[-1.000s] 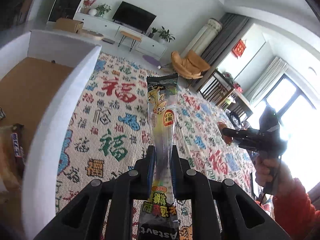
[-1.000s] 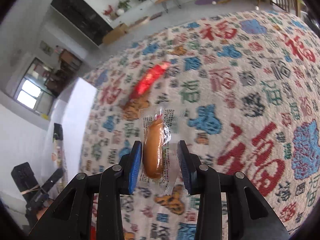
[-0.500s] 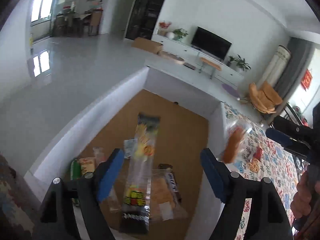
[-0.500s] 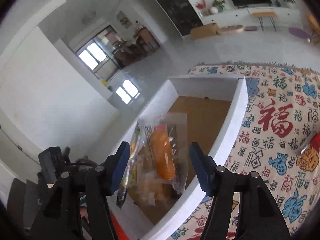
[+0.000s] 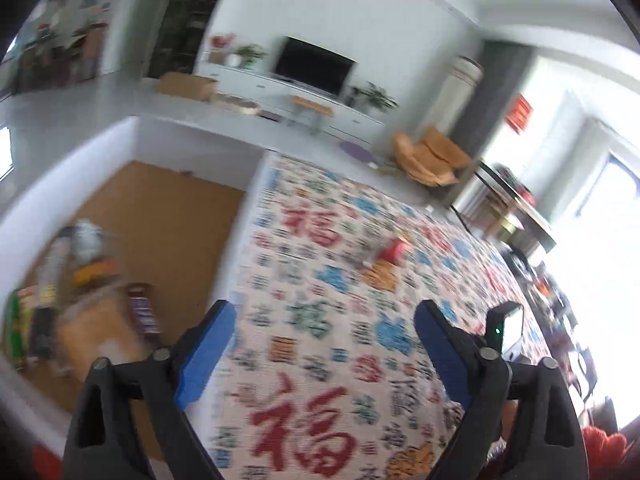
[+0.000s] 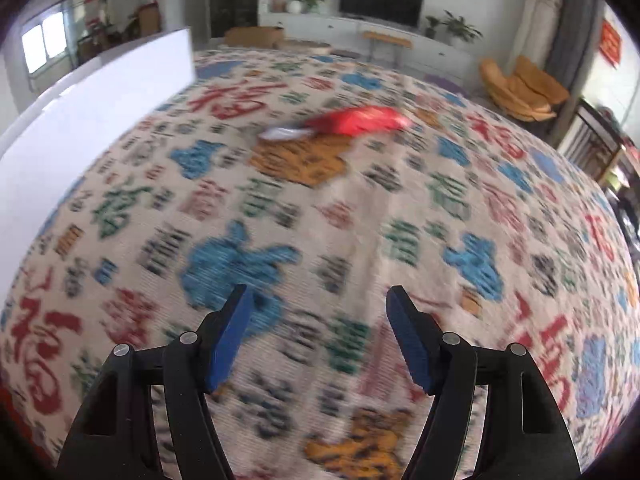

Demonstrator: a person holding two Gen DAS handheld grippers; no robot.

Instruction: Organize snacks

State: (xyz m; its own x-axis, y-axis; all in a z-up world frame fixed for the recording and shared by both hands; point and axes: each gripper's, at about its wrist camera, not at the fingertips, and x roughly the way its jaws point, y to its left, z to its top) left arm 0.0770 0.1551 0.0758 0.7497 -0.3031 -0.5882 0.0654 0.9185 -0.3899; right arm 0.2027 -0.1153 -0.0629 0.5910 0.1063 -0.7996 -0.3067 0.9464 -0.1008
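Note:
A white-walled box [image 5: 72, 172] with a brown floor sits at the left of a patterned cloth. Several snack packets [image 5: 84, 288] lie blurred in its near left part. A red snack packet [image 6: 356, 120] lies on the cloth [image 6: 320, 220]; it also shows in the left wrist view [image 5: 394, 248]. My left gripper [image 5: 324, 340] is open and empty above the cloth beside the box wall. My right gripper [image 6: 320, 332] is open and empty over the cloth, well short of the red packet. The box wall [image 6: 92, 92] stands to its left.
The cloth [image 5: 340, 300] covers the table with red, blue and green characters. The other handheld gripper's body [image 5: 506, 328] shows at the right of the left wrist view. A living room with a TV [image 6: 380, 0] and an orange chair [image 6: 520, 88] lies beyond.
Both grippers have let go of their packets into the box and have swung back from over the box to over the cloth. Both views are motion-blurred.

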